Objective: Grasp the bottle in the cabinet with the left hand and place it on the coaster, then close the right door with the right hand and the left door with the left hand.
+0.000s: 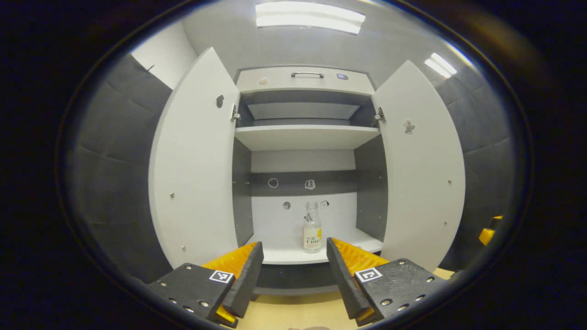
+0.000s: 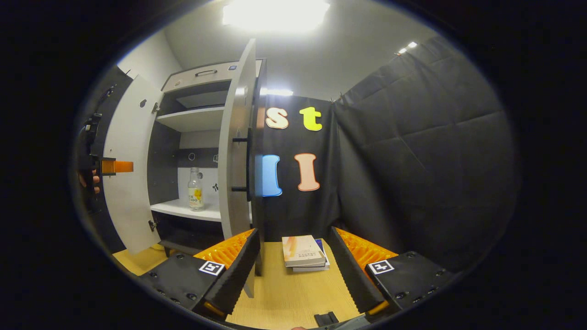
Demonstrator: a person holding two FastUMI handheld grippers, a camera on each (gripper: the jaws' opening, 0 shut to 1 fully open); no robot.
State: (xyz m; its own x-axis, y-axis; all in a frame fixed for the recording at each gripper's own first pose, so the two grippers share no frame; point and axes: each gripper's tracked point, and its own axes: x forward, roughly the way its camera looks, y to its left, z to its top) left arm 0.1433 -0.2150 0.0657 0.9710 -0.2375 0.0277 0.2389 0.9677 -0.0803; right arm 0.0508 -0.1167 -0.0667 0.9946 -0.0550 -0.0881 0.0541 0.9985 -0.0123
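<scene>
A clear bottle (image 1: 312,233) with a pale label stands upright on the cabinet's lower shelf (image 1: 293,254), near the middle. My left gripper (image 1: 295,250) is open and points straight at it, still short of the shelf. Both cabinet doors stand wide open, the left door (image 1: 195,169) and the right door (image 1: 422,169). In the right gripper view the bottle (image 2: 195,189) shows past the right door's edge (image 2: 236,151). My right gripper (image 2: 293,243) is open over the wooden table, holding nothing. The left gripper (image 2: 114,166) and the hand holding it show at the far left.
An upper shelf (image 1: 305,135) and a drawer with a handle (image 1: 307,74) sit above the bottle. A small stack of books (image 2: 303,253) lies on the wooden table (image 2: 293,293) before the right gripper. Black padded walls close in both sides.
</scene>
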